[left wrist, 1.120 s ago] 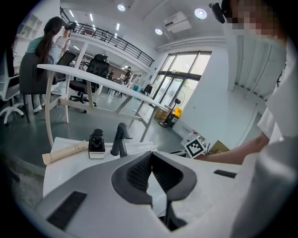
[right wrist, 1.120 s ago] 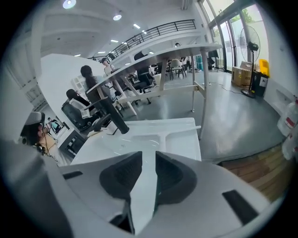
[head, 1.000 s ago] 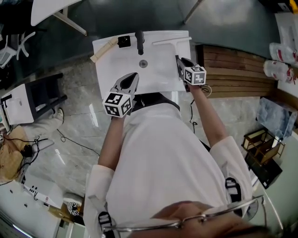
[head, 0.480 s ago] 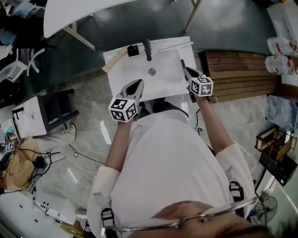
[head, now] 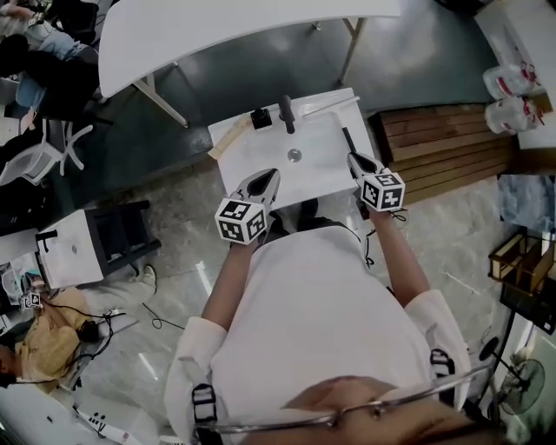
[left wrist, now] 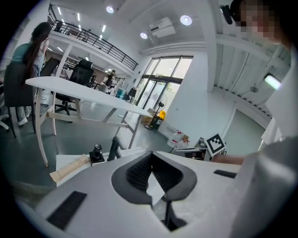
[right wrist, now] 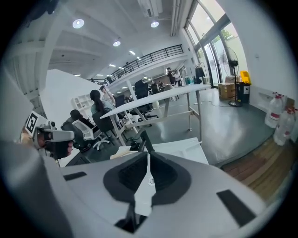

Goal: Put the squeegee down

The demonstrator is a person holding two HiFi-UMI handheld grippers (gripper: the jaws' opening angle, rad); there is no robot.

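The squeegee [head: 345, 135] lies on the right rim of the white sink [head: 261, 152], its black handle pointing toward me and its pale blade along the back rim. My right gripper [head: 355, 159] [right wrist: 148, 155] hovers just short of the handle's near end, not touching it. Its jaws are closing, the tips meet and nothing is between them. My left gripper [head: 267, 177] [left wrist: 151, 155] hangs over the sink's front edge, shut and empty.
A black faucet [head: 286, 113] [left wrist: 114, 148], a small black fitting [head: 261, 118] and a beige wooden piece [head: 228, 137] sit along the sink's back. A slatted wooden platform [head: 443, 143] lies to the right with white jugs [head: 512, 96] beyond. A white table [head: 234, 26] stands behind.
Both grippers have lifted and drawn back toward my body. The right one has come away from the squeegee's handle, which stays on the rim.
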